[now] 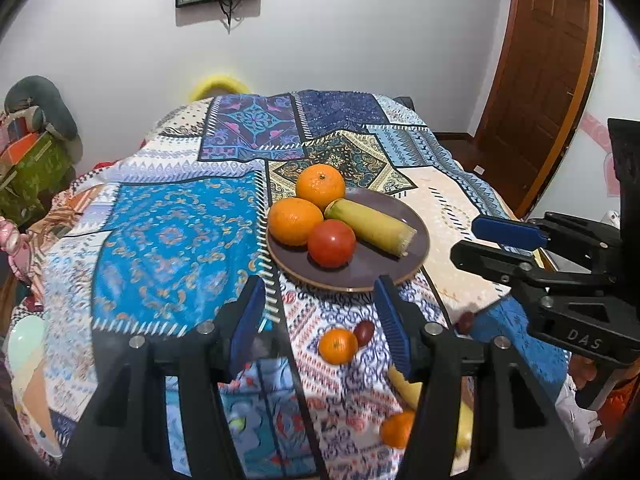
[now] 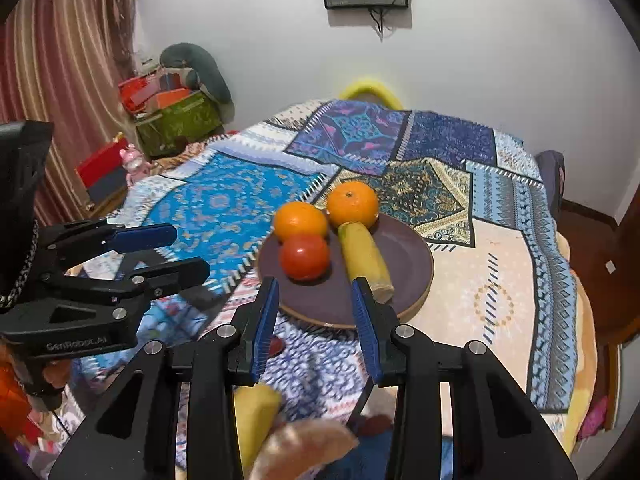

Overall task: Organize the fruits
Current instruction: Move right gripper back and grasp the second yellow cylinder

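Brown plate is seen just beyond both tongs on the patchwork-covered bench, loaded with two oranges, a tomato and a banana. Left tongs are spread and empty. Right tongs are spread narrowly, nothing pinched. A small orange is seen between the left tongs.

Only lettering I can make out from here: "DAS" on the right gripper body, and "GenRobot.AI" on the left gripper body. Nothing else readable.
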`<state>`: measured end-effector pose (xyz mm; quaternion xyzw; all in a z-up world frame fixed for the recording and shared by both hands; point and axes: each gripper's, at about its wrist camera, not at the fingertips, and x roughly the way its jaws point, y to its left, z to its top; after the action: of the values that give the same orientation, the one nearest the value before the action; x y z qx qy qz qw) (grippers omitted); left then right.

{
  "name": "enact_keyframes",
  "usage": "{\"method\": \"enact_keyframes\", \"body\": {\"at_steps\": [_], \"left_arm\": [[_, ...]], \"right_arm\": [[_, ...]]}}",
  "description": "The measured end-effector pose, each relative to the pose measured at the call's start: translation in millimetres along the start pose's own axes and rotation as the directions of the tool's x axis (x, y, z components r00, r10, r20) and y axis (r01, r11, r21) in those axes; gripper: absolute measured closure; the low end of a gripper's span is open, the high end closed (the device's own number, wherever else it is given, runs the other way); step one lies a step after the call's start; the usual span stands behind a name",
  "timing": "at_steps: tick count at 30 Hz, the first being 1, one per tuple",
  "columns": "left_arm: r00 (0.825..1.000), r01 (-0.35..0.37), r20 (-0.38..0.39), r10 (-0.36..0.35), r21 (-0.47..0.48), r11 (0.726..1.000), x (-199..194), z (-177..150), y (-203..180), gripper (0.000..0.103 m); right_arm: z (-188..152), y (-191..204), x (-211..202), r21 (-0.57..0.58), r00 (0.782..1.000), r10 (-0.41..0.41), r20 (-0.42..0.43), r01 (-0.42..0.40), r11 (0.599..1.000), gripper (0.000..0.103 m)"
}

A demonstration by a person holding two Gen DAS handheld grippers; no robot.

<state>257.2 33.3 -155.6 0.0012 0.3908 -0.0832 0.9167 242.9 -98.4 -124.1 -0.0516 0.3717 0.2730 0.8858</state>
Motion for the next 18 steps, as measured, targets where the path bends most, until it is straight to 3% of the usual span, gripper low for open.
{"method": "enact_keyframes", "body": {"at_steps": [2, 10, 18], "left_arm": [[1.0, -0.008, 0.011, 0.008, 0.003, 1.0, -12.1, -5.4, -1.1, 0.038], [1.0, 0.001, 0.014, -0.001, -0.013, 1.0, -44.1, -29.6, 0.5, 0.037], [1.0, 0.003, -0.009, -0.003, -0.014, 1.0, -51.8, -55.9, 7.2, 0.037]], "right_arm": [[-3.4, 6.1, -9.0, -0.001, 1.0, 0.0, 0.01, 0.0, 1.0, 0.066], [-29.8, 24.0, -30.1, 0.016, 1.0, 0.007, 0.01, -0.007, 1.0, 0.063], [-61.6, 35.0, -16.8, 0.046, 0.997, 0.021, -0.079, -0.018, 0.999, 0.063]]}}
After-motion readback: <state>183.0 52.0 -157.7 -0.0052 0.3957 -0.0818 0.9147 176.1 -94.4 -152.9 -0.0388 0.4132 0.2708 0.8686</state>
